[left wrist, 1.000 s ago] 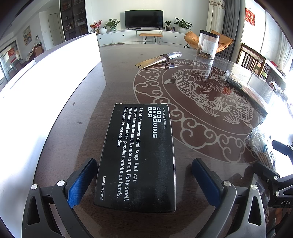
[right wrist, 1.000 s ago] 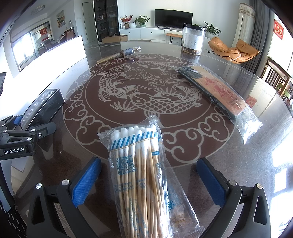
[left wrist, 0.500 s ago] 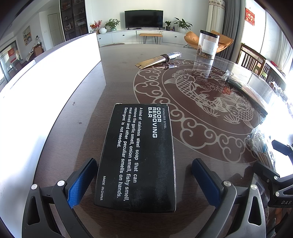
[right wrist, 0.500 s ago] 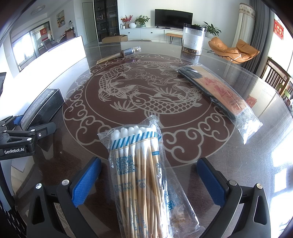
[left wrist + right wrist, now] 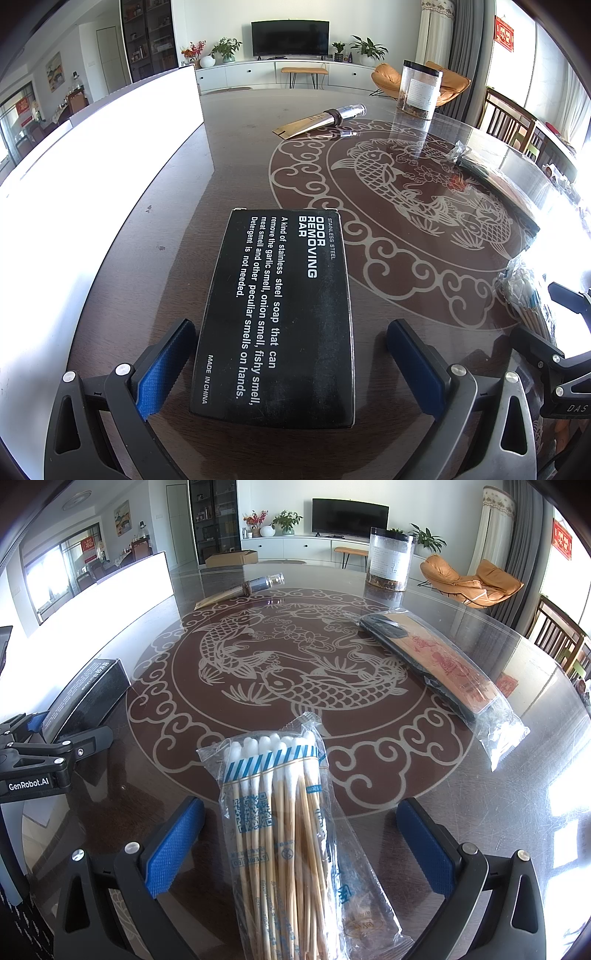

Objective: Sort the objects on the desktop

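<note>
Nothing changed; box [image 5: 277, 314] between open jaws.

Boxed soap bar [image 5: 277, 314] flat on counter [image 5: 229, 155], between fingers of left tool [image 5: 284, 362], touching neither. Cotton swab pack [image 5: 280, 830] on counter between fingers of right tool [image 5: 299, 845], right of box. Long bagged packet [image 5: 439, 668] farther back, right. Jar [image 5: 389, 559] upright at far edge; tube [image 5: 258, 585] lying left of jar.

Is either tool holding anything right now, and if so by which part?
Nothing is held. Both are open: the left tool straddles the black box, the right tool the cotton swab pack.
</note>
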